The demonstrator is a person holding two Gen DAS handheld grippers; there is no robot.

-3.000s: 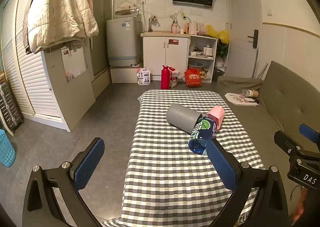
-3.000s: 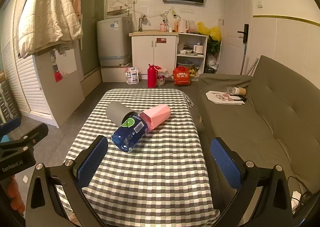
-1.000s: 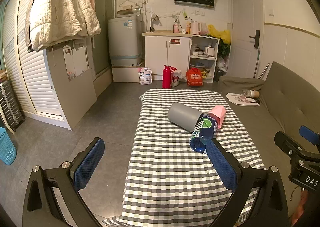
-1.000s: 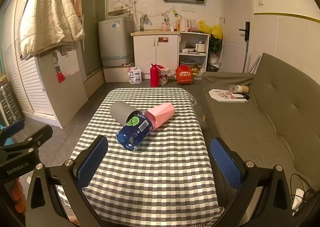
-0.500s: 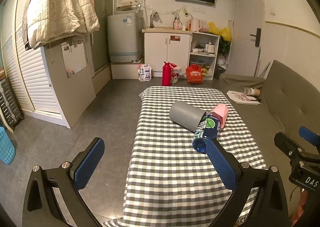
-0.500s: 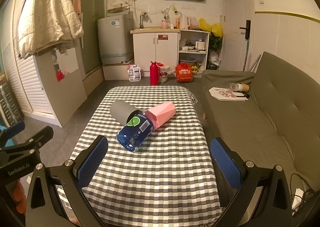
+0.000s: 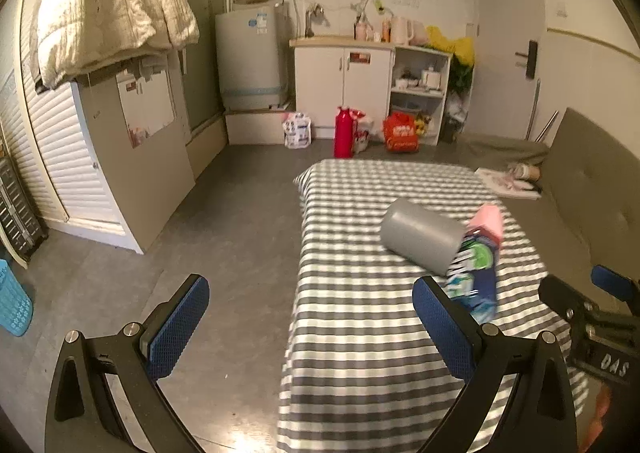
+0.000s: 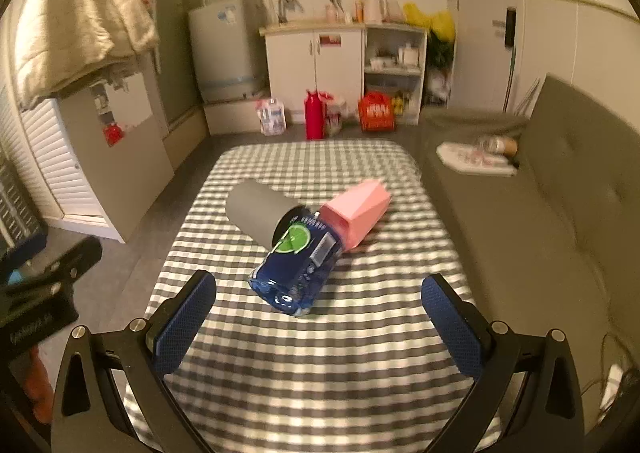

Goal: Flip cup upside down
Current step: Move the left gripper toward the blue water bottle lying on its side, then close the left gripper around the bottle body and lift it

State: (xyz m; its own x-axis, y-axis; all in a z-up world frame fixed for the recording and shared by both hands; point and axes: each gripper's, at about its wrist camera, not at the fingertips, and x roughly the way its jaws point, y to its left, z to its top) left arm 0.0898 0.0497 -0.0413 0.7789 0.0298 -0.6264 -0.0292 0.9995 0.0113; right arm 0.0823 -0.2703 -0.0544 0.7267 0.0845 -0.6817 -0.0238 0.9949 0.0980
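A grey cup lies on its side on the checked tablecloth, with a pink faceted cup lying beside it and a blue bottle between them. They also show in the left wrist view: grey cup, pink cup, bottle. My right gripper is open and empty, just short of the bottle. My left gripper is open and empty, over the table's left edge.
A grey sofa runs along the table's right side with papers on it. Bare floor lies left of the table. A red flask, bags and white cabinets stand at the back.
Both grippers have moved forward toward the cups and bottle, and the left view has swung to the left. The objects have not moved.
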